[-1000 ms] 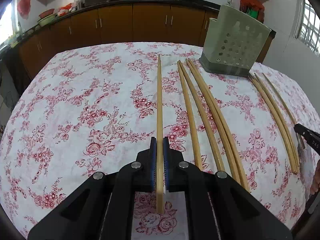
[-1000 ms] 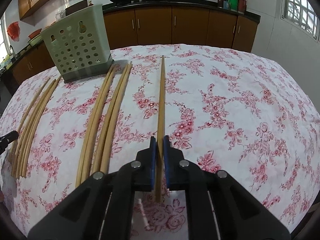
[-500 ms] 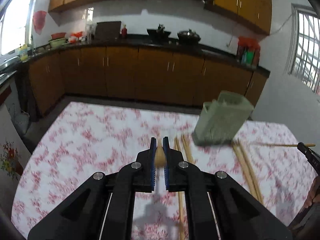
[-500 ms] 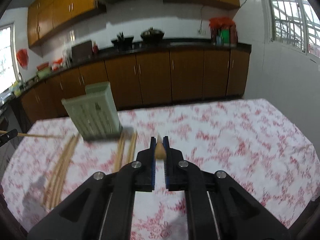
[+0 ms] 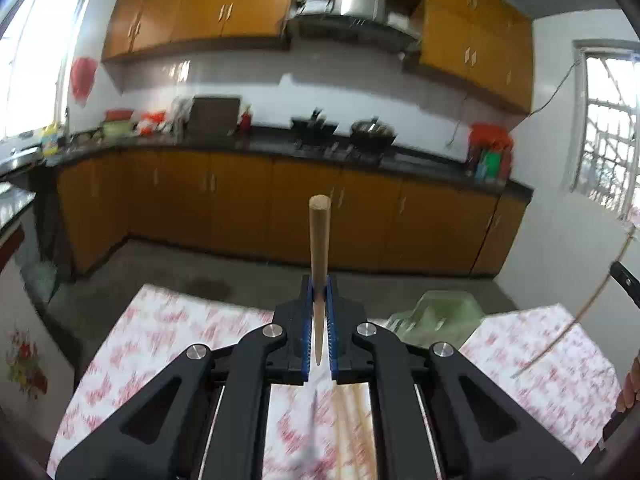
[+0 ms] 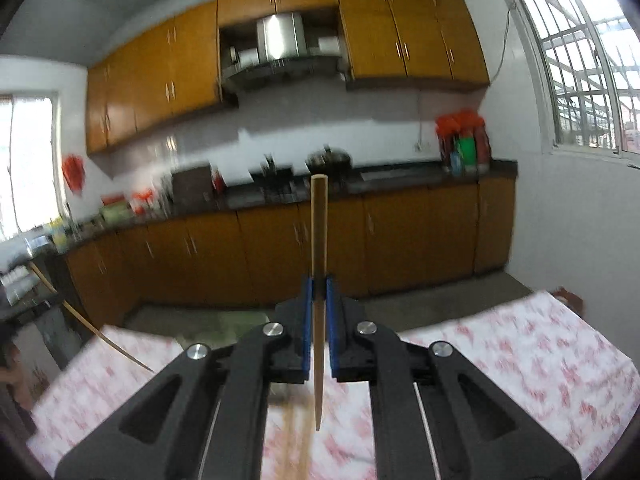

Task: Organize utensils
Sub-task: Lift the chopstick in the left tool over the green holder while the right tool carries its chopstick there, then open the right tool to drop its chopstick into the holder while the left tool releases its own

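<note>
The left claw (image 5: pixel 319 300) is clamped shut on a single wooden chopstick (image 5: pixel 319 248), its blue pads pinching the shaft near the tapered end, so that the thick blunt end juts forward and the thin tip hangs back toward the camera. The right claw (image 6: pixel 319 300) grips its own chopstick (image 6: pixel 319 264) the same way, closed tight on the lower part of the shaft. Each stick lines up with the claw's own axis, which likely makes it easier to steer one end into an opening.

Both claws are held high above the floral tabletop (image 5: pixel 160 344), pointing toward the kitchen cabinets rather than down at the cloth. The green perforated utensil holder (image 5: pixel 436 316) sits on the tabletop below and to the right in the left view, blurred, with more loose chopsticks (image 5: pixel 352 420) lying on the cloth under the claw. In the same view the right-hand chopstick shows as a thin slanting line at the right edge.

The height probably gives clearance to bring each stick over the holder's rim before lowering it in.
</note>
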A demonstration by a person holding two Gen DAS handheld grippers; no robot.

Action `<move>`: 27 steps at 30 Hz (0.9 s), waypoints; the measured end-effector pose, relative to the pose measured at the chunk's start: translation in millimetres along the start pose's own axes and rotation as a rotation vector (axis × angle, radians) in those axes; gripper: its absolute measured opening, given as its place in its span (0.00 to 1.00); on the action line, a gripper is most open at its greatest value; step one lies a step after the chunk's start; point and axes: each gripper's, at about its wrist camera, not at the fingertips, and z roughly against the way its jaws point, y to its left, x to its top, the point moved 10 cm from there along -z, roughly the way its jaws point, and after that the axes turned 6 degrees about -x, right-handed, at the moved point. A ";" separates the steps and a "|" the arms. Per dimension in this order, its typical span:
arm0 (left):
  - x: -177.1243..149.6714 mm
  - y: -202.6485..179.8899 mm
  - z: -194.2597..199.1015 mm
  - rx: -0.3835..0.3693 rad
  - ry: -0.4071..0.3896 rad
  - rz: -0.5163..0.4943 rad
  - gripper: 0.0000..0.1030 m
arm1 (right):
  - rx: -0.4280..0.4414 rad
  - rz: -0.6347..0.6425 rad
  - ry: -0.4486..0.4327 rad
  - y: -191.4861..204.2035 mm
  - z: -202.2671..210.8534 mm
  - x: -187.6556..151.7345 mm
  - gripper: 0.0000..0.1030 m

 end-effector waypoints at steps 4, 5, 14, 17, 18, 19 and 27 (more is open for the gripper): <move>34.1 -33.9 6.8 -0.061 -0.083 -0.011 0.07 | 0.057 -0.028 -0.087 22.0 -1.6 35.2 0.08; 41.1 -43.8 7.5 -0.078 -0.106 -0.013 0.07 | 0.070 -0.028 -0.112 28.8 -3.9 41.1 0.08; 16.2 -90.1 -38.8 -0.176 -0.062 -0.031 0.07 | 0.092 0.006 -0.068 61.2 -66.9 7.3 0.08; -4.0 -93.2 -56.7 -0.186 -0.011 -0.028 0.07 | 0.086 0.009 0.019 60.3 -87.4 -22.2 0.08; -11.3 -92.5 -63.8 -0.187 0.008 -0.023 0.07 | 0.086 0.006 0.039 60.4 -90.9 -28.4 0.08; -14.6 -92.1 -66.2 -0.188 0.020 -0.018 0.07 | 0.086 -0.003 0.069 56.9 -96.1 -36.0 0.08; -30.7 -83.5 -72.4 -0.193 0.079 0.035 0.12 | 0.079 0.013 0.067 53.6 -79.2 -44.5 0.44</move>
